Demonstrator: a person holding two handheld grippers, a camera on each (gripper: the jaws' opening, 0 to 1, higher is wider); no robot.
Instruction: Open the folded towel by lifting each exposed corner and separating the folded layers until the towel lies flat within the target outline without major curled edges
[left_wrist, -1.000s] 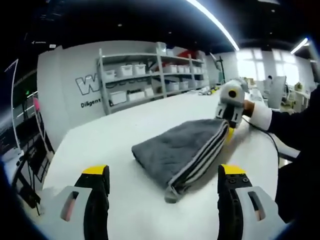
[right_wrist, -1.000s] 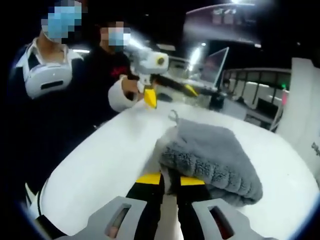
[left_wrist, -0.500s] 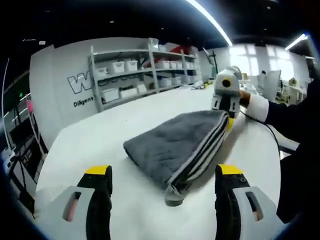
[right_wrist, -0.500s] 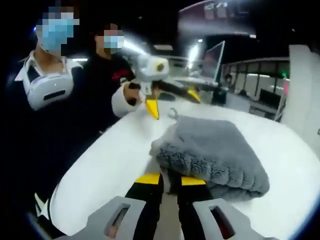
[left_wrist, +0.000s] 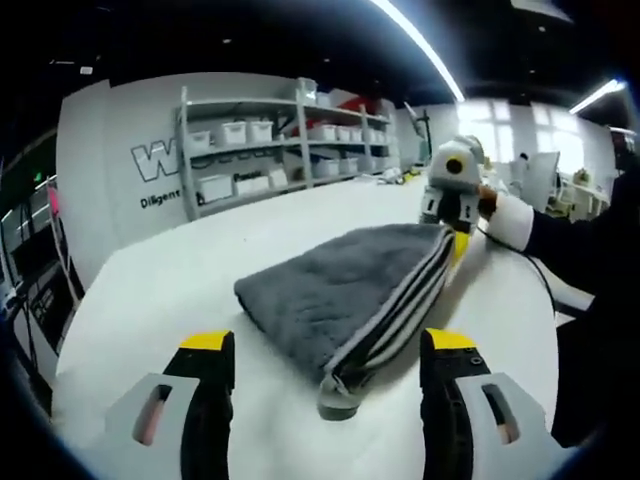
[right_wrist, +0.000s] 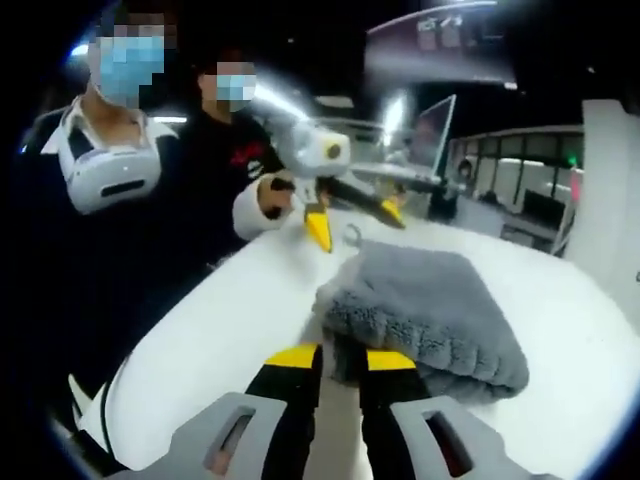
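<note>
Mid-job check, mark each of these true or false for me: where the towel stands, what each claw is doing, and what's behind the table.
1. The grey towel is still folded in layers on the white table. True.
2. The right claw is closed on a corner of the towel. True: its yellow-tipped jaws pinch the near edge in the right gripper view.
3. The left claw is clamped on the towel too. False: its jaws stand wide apart, with the towel's near corner between them, ungripped.
4. The towel already lies fully flat. False: stacked striped layers show along its side.
5. Shelves with white bins stand behind the table. True.
</note>
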